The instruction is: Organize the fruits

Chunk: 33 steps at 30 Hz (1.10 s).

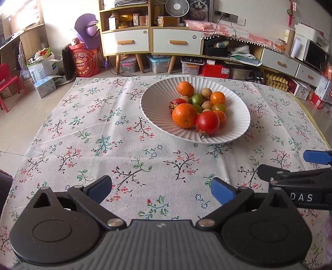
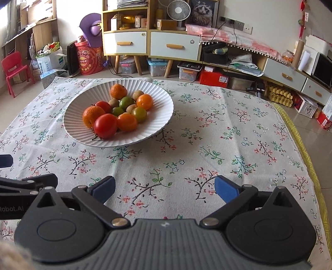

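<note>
Nearest, the left gripper (image 1: 160,190) hovers over the floral tablecloth (image 1: 103,145) with its blue-padded fingers (image 1: 223,192) spread wide and nothing between them. Just beside it the right gripper (image 2: 164,190) hangs the same way, fingers wide apart and empty, above bare cloth.

Farther on, a white ribbed bowl (image 1: 238,116) sits on the cloth and holds all the fruit. Counting what shows: two rough-skinned mandarins (image 1: 184,115), two red tomatoes (image 1: 207,123), two smooth orange tomatoes (image 1: 217,97), about three green ones (image 1: 196,99), and about four small brown fruits (image 1: 206,91), some partly hidden.

Beyond the table edge lies a tiled floor with a red child's chair (image 2: 15,69), a red drum (image 2: 89,57) and plastic storage boxes. At the back wall stand cabinets with two white drawers (image 1: 176,41), a small fan (image 1: 177,7) and a cat picture (image 1: 200,9).
</note>
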Motion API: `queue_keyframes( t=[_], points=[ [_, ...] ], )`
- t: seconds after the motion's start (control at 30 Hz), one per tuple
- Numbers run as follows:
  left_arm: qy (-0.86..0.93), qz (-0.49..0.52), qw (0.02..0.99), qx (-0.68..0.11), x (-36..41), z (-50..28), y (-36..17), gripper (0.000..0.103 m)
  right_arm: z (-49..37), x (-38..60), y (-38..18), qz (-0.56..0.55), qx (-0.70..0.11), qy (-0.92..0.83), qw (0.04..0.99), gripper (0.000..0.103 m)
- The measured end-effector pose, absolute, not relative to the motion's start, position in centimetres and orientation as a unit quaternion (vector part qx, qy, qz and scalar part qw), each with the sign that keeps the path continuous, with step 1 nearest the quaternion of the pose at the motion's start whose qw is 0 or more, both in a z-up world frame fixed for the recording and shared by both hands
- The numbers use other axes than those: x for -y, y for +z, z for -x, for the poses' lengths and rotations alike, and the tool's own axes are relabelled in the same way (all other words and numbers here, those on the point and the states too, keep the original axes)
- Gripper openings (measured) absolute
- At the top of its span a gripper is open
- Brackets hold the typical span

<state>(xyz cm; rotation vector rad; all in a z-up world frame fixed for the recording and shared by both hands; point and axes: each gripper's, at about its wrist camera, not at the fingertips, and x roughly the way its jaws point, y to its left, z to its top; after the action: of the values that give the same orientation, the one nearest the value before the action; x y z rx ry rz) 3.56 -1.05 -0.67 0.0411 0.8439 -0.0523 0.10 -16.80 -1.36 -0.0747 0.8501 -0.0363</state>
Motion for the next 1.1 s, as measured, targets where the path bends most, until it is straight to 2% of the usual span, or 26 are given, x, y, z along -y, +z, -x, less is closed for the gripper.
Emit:
queue_keyframes(
  t=[1.1],
  points=[
    [-0.019, -0.019, 0.913, -0.408, 0.83, -3.42, -0.47, 0.099, 0.18, 16.43, -1.65, 0.032, -0.423, -0.019, 0.906, 0.103]
  ],
)
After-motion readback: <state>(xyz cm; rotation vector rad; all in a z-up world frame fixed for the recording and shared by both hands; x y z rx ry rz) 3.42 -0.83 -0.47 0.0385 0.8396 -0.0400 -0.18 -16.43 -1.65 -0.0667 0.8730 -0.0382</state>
